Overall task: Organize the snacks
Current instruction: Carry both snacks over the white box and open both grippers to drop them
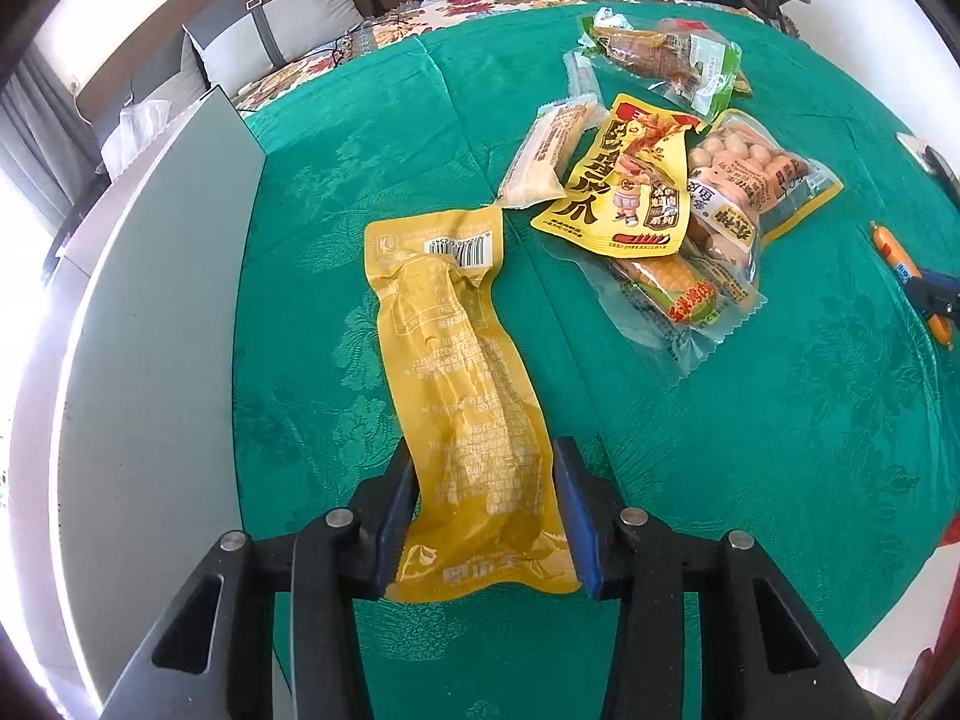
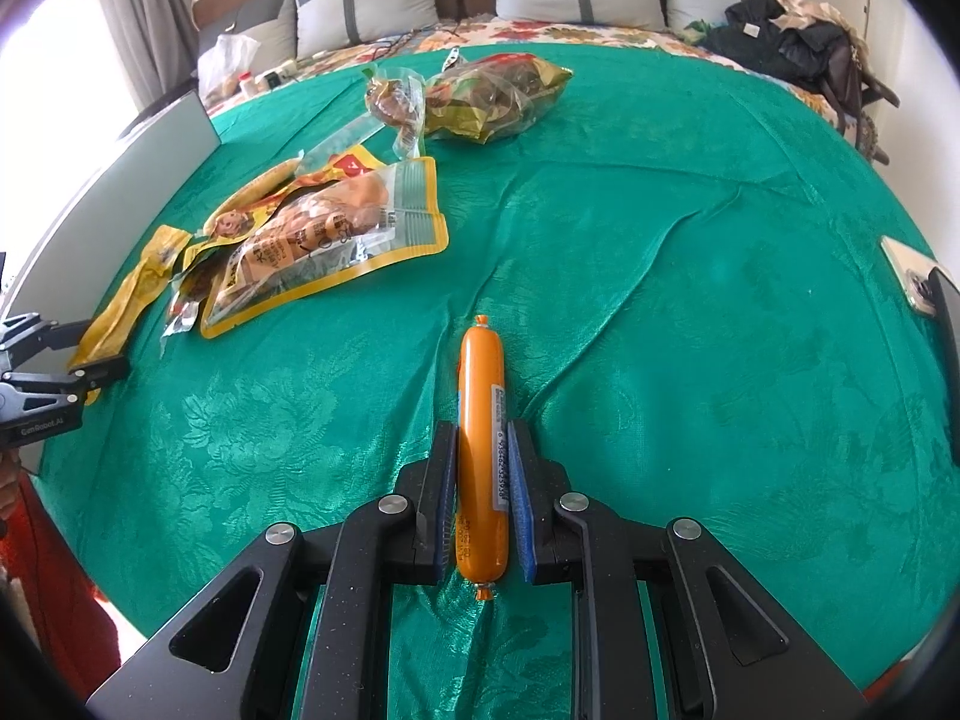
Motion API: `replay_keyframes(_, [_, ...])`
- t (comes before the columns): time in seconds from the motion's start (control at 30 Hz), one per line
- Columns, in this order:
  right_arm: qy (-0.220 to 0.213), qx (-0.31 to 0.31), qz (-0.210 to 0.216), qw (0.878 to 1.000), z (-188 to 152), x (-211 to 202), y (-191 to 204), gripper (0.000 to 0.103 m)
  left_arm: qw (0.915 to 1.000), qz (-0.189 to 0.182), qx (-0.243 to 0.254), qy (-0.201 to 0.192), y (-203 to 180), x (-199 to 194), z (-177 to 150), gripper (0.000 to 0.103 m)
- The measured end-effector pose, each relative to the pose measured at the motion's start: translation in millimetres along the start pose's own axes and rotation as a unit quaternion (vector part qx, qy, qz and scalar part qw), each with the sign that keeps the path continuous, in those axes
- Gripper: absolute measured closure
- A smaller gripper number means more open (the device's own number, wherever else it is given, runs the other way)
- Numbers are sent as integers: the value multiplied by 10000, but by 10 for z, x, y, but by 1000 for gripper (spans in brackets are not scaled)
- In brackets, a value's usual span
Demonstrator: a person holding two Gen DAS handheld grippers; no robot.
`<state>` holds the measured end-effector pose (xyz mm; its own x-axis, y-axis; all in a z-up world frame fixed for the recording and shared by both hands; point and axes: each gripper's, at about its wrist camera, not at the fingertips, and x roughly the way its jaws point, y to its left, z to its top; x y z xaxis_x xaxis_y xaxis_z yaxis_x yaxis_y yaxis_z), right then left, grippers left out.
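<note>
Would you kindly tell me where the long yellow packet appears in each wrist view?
Left wrist: the long yellow packet runs up from bottom centre, between the left tongs.
Right wrist: far left edge, its end at those tongs.
Shared landmark: the grey panel at the green cloth's left edge.

A long yellow snack pouch (image 1: 462, 396) and an orange sausage stick (image 2: 481, 450) lie lengthwise on green cloth.

Bright daylight, blown-out left edge, fisheye warping
</note>
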<state>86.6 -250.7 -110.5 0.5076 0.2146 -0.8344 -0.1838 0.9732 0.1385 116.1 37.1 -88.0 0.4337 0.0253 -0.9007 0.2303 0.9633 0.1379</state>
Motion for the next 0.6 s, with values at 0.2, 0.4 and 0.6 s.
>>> replay_keyframes(0.2, [103, 478, 343, 9982, -15, -85, -139, 85, 9931, -836, -821, 38, 152, -116, -171, 61])
replay_keyframes(0.4, [347, 216, 128, 9991, 19, -37, -110, 81, 9949, -621, -783, 100, 32, -155, -317, 59])
replay_keyframes(0.6, [844, 210, 198, 9960, 228, 35, -118, 50, 9959, -368, -796, 201, 65, -101, -254, 41])
